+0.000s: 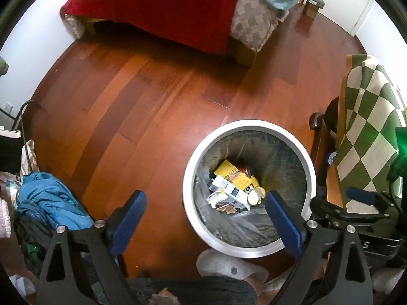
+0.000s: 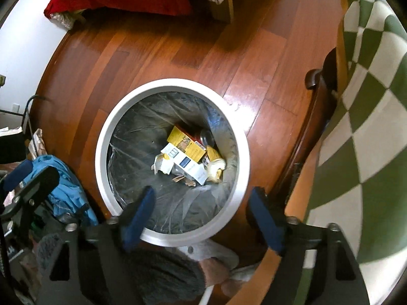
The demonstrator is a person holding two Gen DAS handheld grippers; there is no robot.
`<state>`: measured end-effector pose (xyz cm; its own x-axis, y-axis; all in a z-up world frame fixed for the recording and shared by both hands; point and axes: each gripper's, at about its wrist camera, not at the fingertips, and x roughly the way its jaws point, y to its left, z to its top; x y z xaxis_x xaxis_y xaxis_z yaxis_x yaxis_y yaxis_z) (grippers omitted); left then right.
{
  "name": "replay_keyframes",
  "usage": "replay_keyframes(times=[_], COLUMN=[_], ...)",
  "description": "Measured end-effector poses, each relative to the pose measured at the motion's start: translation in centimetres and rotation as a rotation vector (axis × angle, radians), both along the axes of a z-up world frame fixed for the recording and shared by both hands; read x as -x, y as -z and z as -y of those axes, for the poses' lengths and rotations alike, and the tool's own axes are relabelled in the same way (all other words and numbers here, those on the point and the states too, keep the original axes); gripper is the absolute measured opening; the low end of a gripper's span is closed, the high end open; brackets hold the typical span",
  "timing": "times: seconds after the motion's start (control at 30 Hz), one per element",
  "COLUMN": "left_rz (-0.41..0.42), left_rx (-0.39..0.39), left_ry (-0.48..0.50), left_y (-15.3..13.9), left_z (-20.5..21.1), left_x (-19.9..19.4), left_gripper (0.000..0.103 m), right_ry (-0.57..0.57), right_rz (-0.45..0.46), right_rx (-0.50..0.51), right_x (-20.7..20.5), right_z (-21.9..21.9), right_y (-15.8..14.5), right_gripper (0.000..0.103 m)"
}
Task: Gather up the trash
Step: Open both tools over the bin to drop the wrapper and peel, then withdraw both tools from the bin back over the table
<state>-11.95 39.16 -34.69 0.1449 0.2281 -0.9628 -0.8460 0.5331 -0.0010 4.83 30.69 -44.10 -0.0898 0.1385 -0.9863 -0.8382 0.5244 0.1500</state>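
A round white trash bin (image 1: 249, 123) with a clear liner stands on the wooden floor. Inside lie a yellow box (image 1: 230, 171), white cartons (image 1: 234, 193), a pale round piece (image 1: 255, 194) and scraps of paper. My left gripper (image 1: 204, 195) is open and empty, its right finger over the bin's near rim. In the right wrist view the bin (image 2: 173, 82) sits directly below. The yellow box (image 2: 185, 141), a white carton (image 2: 189, 164) and a can (image 2: 207, 136) show in it. My right gripper (image 2: 203, 190) hangs open and empty over the near rim.
A bed with a red cover (image 1: 178, 12) lies beyond the open floor. A pile of blue clothes (image 1: 48, 200) lies left of the bin. To its right is a chair with a green-and-white checked cloth (image 1: 368, 127). A white slipper (image 1: 229, 264) and a grey fuzzy garment (image 1: 190, 289) are at the bottom.
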Motion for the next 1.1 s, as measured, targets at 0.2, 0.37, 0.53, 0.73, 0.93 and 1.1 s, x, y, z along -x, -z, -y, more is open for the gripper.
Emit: replay_keyframes(times=[0.2,0.37,0.53,0.73,0.93,1.1], left_rz=[0.005,0.020,0.044,0.069,0.090,0.084], left_rx=[-0.022,-0.044,-0.069,-0.122,-0.199,-0.248], left_ry=[-0.016,-0.012,-0.007,0.004,-0.001,-0.022], left_y=[-1.4,-3.3,-5.9,-9.8,-14.5,-17.7], left_z=[1.1,2.5,4.1,6.4,9.5,11.5], left_x=[1.5,2.4,3.1,3.9,4.1,3.1], left_gripper=[0.096,0.096,0.096,0.096,0.096,0.096], right_ry=[-0.020,-0.016,-0.003,-0.003,0.008,0.064], right_rz=[0.088,0.120,0.138,0.170,0.158,0.085], right_rx=[-0.002,-0.033,-0.085,-0.163,-0.252,-0.346], right_x=[1.0,1.6,2.2,3.2,3.8,2.9], right_z=[1.1,2.3,4.3,7.1,10.5,14.1], right_y=[-2.7,-5.2,-8.8,-13.6,-18.2,-21.4], right_gripper=[0.103,0.103,0.103,0.103,0.103,0.103])
